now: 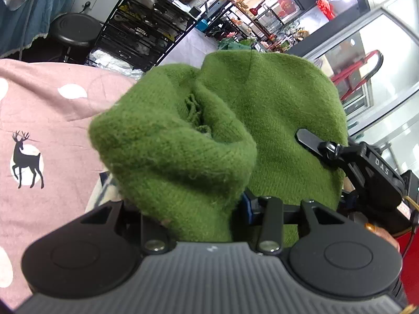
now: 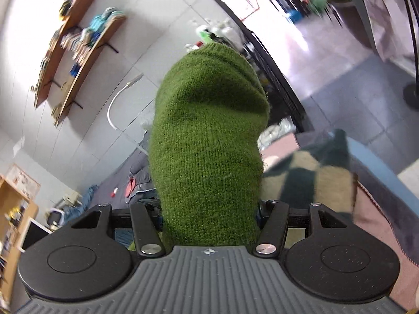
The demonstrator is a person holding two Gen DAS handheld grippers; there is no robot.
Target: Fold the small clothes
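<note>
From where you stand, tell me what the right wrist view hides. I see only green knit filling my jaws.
Observer: The left gripper holds the same green knit garment too, bunched in front of it.
Operator: Tell me what lies under it.
Observer: A pink bedsheet with white dots and a black deer print.
Operator: Say where my gripper sits.
Observer: The right gripper shows at the left view's right edge, one finger lying on the knit.
Operator: Name what's behind.
Observer: A black wire rack and a round stool.

Both wrist cameras look forward along their jaws, pressed close against the shared green knit garment (image 1: pixel 235 120), room tilted behind.
</note>
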